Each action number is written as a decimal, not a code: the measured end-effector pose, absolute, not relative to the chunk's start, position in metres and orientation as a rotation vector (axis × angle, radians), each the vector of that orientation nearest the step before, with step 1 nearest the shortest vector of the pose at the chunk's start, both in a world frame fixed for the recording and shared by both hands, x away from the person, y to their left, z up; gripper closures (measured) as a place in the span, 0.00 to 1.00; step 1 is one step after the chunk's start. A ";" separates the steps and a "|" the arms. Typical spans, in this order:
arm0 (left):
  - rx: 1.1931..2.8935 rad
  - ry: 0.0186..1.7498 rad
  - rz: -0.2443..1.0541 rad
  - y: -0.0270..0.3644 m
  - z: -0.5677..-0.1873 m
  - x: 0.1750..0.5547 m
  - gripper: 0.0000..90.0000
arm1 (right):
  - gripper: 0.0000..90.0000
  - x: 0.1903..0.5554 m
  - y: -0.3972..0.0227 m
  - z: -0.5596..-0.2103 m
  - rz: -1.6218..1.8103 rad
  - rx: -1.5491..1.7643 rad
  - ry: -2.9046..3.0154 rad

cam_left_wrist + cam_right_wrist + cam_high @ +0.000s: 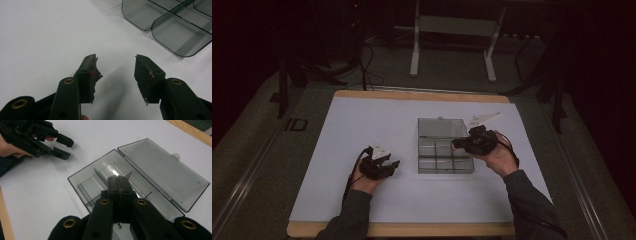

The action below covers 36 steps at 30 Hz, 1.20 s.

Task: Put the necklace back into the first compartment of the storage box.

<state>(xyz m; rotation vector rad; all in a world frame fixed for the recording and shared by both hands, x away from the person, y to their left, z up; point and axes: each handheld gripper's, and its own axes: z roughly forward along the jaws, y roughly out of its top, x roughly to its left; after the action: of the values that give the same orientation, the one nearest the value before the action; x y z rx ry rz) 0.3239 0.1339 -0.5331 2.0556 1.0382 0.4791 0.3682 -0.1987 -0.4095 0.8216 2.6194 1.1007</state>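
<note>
Compartment box (445, 156) of smoky clear plastic sits right of the table's (342, 130) centre in the high view, its hinged lid (442, 127) thrown flat open toward twelve o'clock, dividers (99, 175) standing in the tray. The right gripper (455, 144) hangs over the tray from three o'clock, jaws pressed together; in the right gripper view a thin clear divider edge seems to run up to the closed tips, but whether it is actually pinched cannot be told.

The left gripper (395, 165) rests on the white surface at nine o'clock of the box, near it but apart from it, jaws spread with nothing between them.

The likeliest trouble, judged from this layout, is the light box moving. With the left gripper not bracing it, any pull or push on a snug divider could drag or tip the whole tray, or lift it off the table. A thin slippery plastic strip could also slide out of the closed tips, or bend and crack if twisted rather than drawn straight along its slots. The worn pad edges seen in the left gripper view suggest a grip that is less than even. The open lid might be knocked by the right hand (499, 156).
</note>
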 end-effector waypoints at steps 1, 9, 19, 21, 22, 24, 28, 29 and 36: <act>2.055 1.039 0.479 0.134 -0.533 0.324 0.59 | 1.00 0.369 -0.198 -0.409 1.102 0.816 2.621; 2.056 1.038 0.479 0.134 -0.533 0.324 0.59 | 1.00 0.373 -0.191 -0.408 1.106 0.812 2.625; 2.056 1.036 0.479 0.133 -0.533 0.324 0.59 | 1.00 0.377 -0.182 -0.403 1.125 0.797 2.620; 2.056 1.036 0.479 0.133 -0.533 0.324 0.59 | 1.00 0.378 -0.180 -0.402 1.129 0.798 2.618; 2.056 1.037 0.478 0.133 -0.533 0.324 0.59 | 1.00 0.379 -0.180 -0.402 1.128 0.800 2.618; 2.056 1.036 0.480 0.133 -0.533 0.324 0.59 | 1.00 0.380 -0.179 -0.402 1.128 0.799 2.618; 2.057 1.036 0.479 0.133 -0.533 0.325 0.59 | 1.00 0.381 -0.178 -0.400 1.124 0.799 2.621; 2.057 1.035 0.479 0.133 -0.533 0.325 0.59 | 1.00 0.382 -0.177 -0.400 1.127 0.794 2.621; 2.059 1.035 0.478 0.133 -0.533 0.325 0.59 | 1.00 0.385 -0.173 -0.396 1.143 0.796 2.613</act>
<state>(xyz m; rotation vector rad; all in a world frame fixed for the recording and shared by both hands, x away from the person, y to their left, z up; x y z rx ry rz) 0.3247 0.1330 -0.5334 2.0595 1.0347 0.4784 0.3854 -0.1732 -0.3960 0.7962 2.6132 1.1428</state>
